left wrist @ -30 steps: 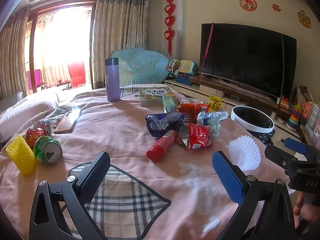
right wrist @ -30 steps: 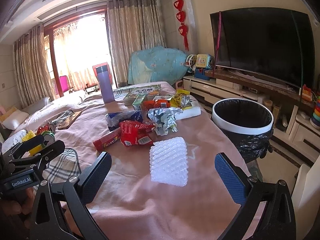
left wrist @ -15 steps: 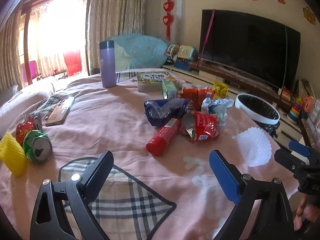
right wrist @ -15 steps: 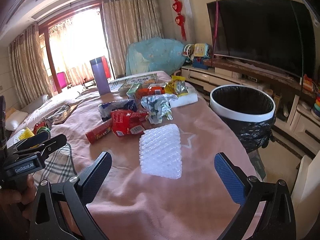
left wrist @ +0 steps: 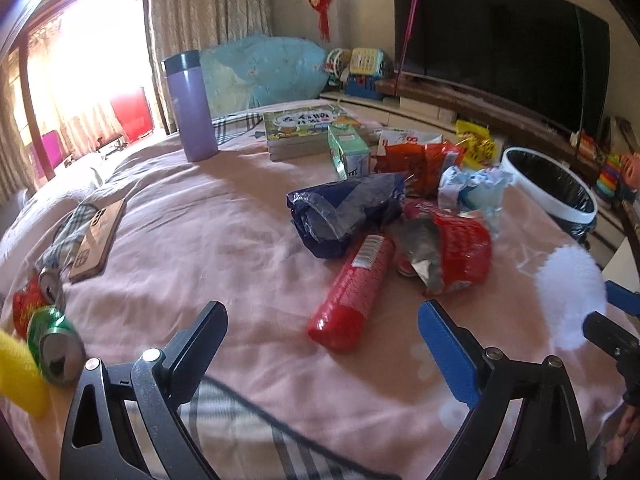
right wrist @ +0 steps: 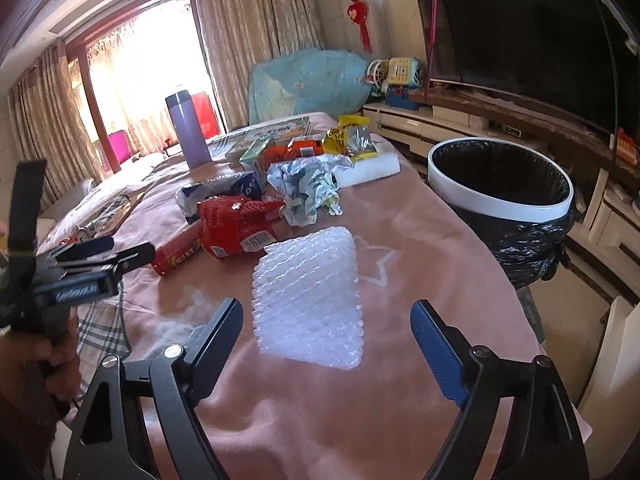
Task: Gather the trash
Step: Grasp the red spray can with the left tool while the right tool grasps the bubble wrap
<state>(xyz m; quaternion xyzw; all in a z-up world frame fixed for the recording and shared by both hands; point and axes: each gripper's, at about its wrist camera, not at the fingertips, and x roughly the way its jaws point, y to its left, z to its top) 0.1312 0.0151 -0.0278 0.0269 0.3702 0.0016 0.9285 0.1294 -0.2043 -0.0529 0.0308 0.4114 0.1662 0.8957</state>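
My left gripper (left wrist: 320,344) is open and empty, just short of a red tube wrapper (left wrist: 352,288) lying on the pink tablecloth. Behind it lie a blue wrapper (left wrist: 344,212), a red snack bag (left wrist: 452,256) and a crumpled pale wrapper (left wrist: 472,192). My right gripper (right wrist: 326,332) is open and empty, with a white foam net (right wrist: 310,296) lying between its fingers on the cloth. A white-rimmed bin with a black liner (right wrist: 500,188) stands past the table's right edge; it also shows in the left wrist view (left wrist: 548,188).
A purple flask (left wrist: 192,108), a book (left wrist: 304,128) and a green carton (left wrist: 348,152) stand at the back. A remote (left wrist: 96,236), crushed cans (left wrist: 52,340) and a yellow foam net (left wrist: 20,376) lie at the left. A TV (right wrist: 528,36) stands behind the bin.
Both grippers have moved forward and down toward the table. The left one has closed in on the red tube wrapper, the right one on the white foam net. Both stay open.
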